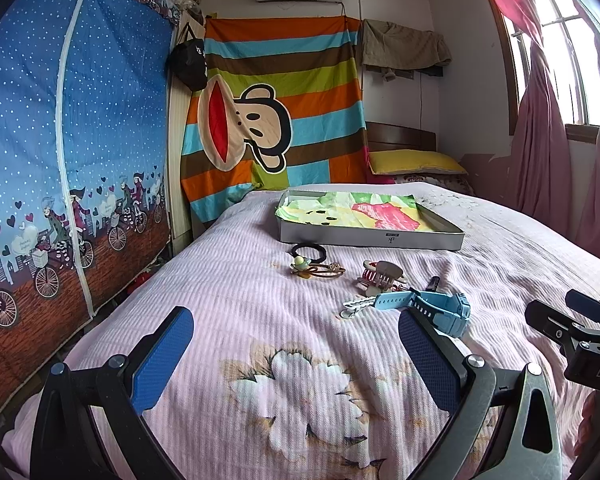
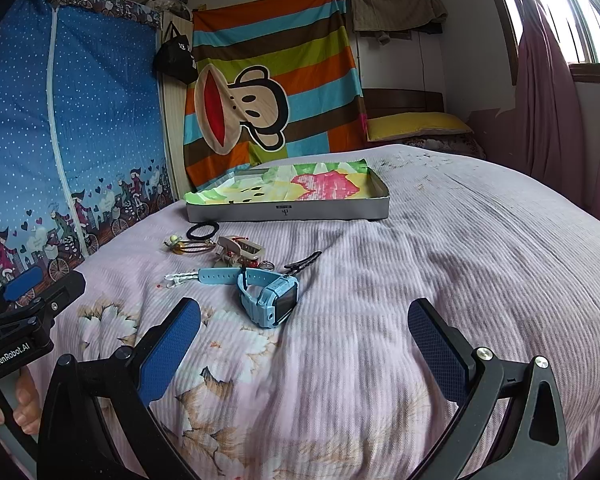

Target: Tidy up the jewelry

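Both grippers are wide open and hold nothing. The right gripper (image 2: 304, 344) hangs over the pink bedspread (image 2: 440, 272). Just ahead of its jaws, a little toward its left finger, lies the blue watch (image 2: 274, 294). The watch face is the nearest part. Its strap runs away from the jaws and to the left, so the long way of the watch goes slanted across the gap, not straight into it.

The left gripper (image 1: 296, 350) has the same watch (image 1: 440, 306) ahead but off past its right finger, partly hidden behind that finger. So the right gripper looks nearer and better lined up, I think.

Farther out from the jaws sits a small heap: a white clasp thing (image 2: 180, 279), a dark clip (image 2: 304, 261), a claw hair clip (image 1: 382, 276), brown hair ties with a green bead (image 1: 314, 269) and a black hair tie (image 1: 309, 251). The heap is tangled, and I cannot tell what small red bits lie under the claw clip.

Farthest out is the flat gray box (image 2: 288, 212) with a bright cloth inside. Nothing else is in it yet.
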